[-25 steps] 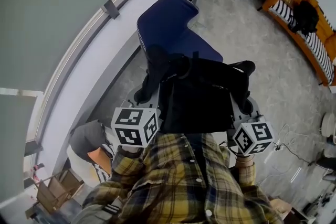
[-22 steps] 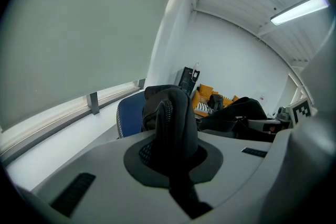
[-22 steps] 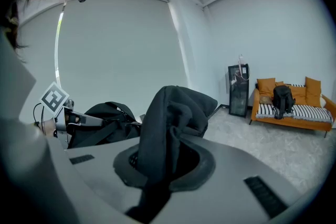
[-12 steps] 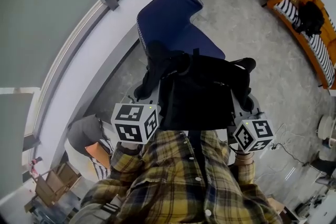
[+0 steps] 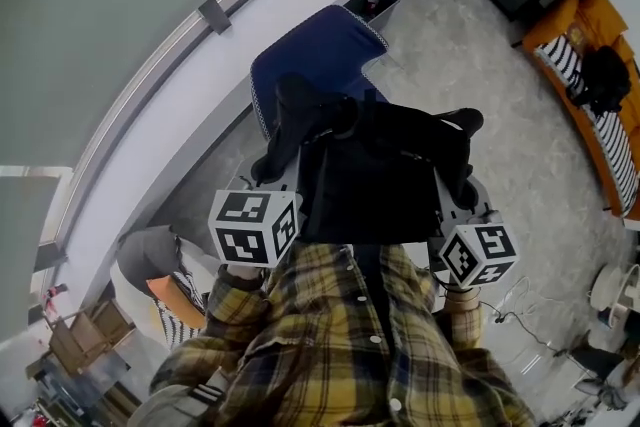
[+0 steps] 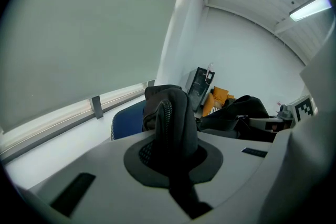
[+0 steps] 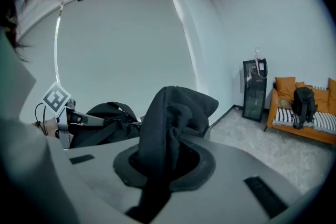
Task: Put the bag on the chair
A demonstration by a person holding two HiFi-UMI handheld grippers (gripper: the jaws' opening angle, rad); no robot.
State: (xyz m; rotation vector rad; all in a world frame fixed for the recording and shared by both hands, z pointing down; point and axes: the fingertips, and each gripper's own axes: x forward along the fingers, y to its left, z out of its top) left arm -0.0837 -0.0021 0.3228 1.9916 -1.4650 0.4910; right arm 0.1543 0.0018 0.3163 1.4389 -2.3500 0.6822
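Your left gripper (image 6: 169, 136) and right gripper (image 7: 164, 150) clamp the black fabric bag (image 5: 375, 180); release before the blue padded chair (image 5: 318, 55), upper centre, and it falls.

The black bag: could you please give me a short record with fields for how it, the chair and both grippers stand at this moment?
bag: black bag, held up in front of the person
left gripper: shut on a padded strap of the bag
right gripper: shut on a fold of the bag's fabric
chair: blue chair, beside the wall, seat partly hidden behind the bag
bag on chair: both grippers hold it; contact with the seat cannot be told
background: orange sofa across the floor
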